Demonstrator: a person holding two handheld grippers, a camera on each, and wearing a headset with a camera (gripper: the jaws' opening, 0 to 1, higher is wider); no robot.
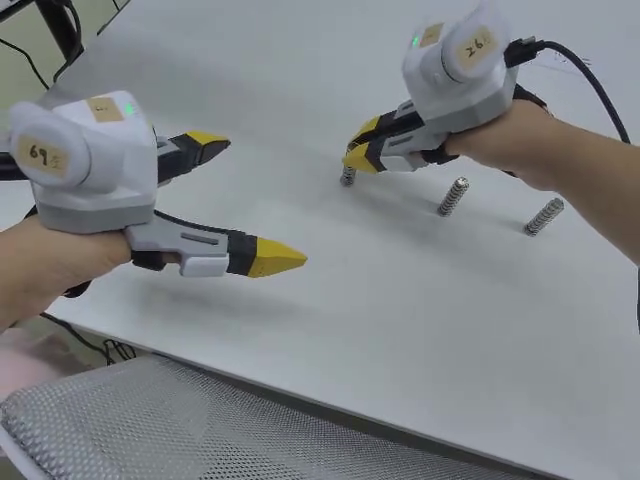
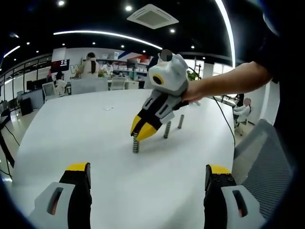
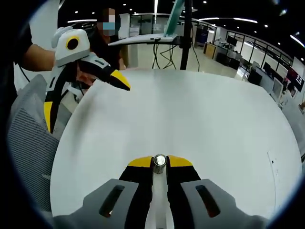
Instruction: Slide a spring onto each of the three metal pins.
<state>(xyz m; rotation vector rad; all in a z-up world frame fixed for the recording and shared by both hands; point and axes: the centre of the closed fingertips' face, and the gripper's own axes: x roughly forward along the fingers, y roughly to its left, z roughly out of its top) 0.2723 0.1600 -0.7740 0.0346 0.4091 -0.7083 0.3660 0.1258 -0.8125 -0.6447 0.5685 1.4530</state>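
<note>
A spring is clamped at its upper end between the yellow tips of the right gripper and stands upright on the white table. In the right gripper view its round metal top is seen pinched between the two tips. Whether a pin runs inside it cannot be told.

From the person's side, two more are set to the right of the clamped spring. A second spring is near it and a third spring lies beyond that. Both lean, and they stand apart from each other.

The left gripper is held well apart from the clamped spring, to its left and nearer the person. Its jaws are spread wide, with nothing between them.

A mesh chair is seen nearer still, below the table's edge.
</note>
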